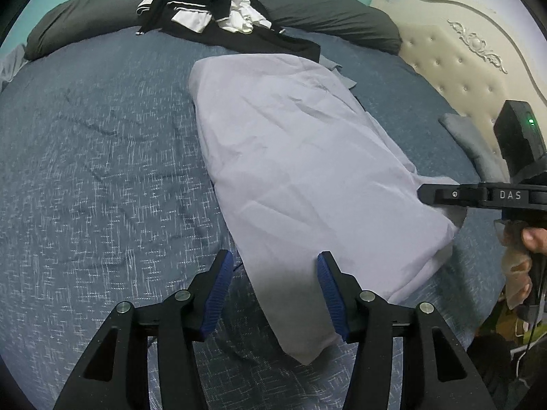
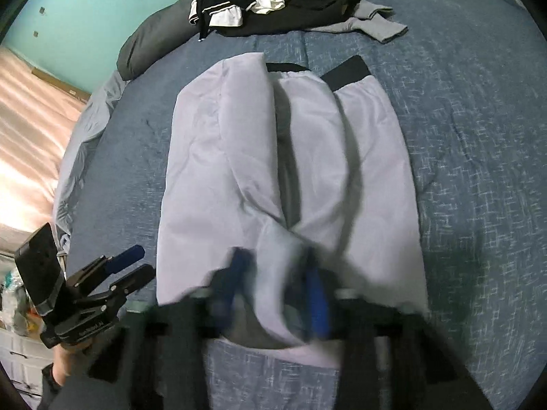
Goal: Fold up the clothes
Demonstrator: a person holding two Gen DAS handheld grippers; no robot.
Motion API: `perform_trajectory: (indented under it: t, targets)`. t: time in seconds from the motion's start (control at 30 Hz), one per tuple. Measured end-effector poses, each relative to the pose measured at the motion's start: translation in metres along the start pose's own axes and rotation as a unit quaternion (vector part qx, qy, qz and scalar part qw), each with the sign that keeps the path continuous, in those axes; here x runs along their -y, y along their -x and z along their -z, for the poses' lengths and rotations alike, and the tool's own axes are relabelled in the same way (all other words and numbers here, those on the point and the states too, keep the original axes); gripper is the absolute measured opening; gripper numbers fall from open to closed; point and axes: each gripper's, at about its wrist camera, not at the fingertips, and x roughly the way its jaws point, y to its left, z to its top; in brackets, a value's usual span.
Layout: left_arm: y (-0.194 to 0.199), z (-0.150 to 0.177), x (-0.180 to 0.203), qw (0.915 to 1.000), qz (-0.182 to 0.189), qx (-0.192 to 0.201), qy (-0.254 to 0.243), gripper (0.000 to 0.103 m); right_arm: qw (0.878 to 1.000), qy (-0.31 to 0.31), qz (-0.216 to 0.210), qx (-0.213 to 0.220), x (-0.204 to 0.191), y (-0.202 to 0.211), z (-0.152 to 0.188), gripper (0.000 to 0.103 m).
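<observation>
A pale lavender garment (image 1: 301, 157) with black cuffs (image 2: 345, 73) lies partly folded on the blue bed cover (image 1: 102, 171). It also shows in the right wrist view (image 2: 239, 157). My left gripper (image 1: 275, 294) is open and empty over the garment's near corner. It also shows in the right wrist view (image 2: 131, 263) beside the garment's left edge. My right gripper (image 2: 277, 290) is blurred, with a fold of the garment between its blue fingers (image 2: 316, 294). From the left wrist view it (image 1: 424, 194) reaches in at the right edge of the garment.
A heap of black and white clothes (image 1: 218, 10) lies at the far side of the bed by dark grey pillows (image 1: 335, 13). A grey garment (image 2: 372, 24) lies beside the heap. A cream tufted headboard (image 1: 454, 65) stands at the right.
</observation>
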Motion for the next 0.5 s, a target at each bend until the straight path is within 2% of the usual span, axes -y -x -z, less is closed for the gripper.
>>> perform_trajectory:
  t: [0.27,0.5]
  targets:
    - [-0.005,0.003,0.009,1.0,0.004,-0.002,-0.005,0.056,0.996,0.067,0.042,0.046,-0.006,0.047,0.01,0.009]
    - [-0.009,0.003,0.026,0.9997,0.003,-0.006,-0.023,0.056,0.995,0.054,0.08,0.023,0.019,0.039,0.028,0.009]
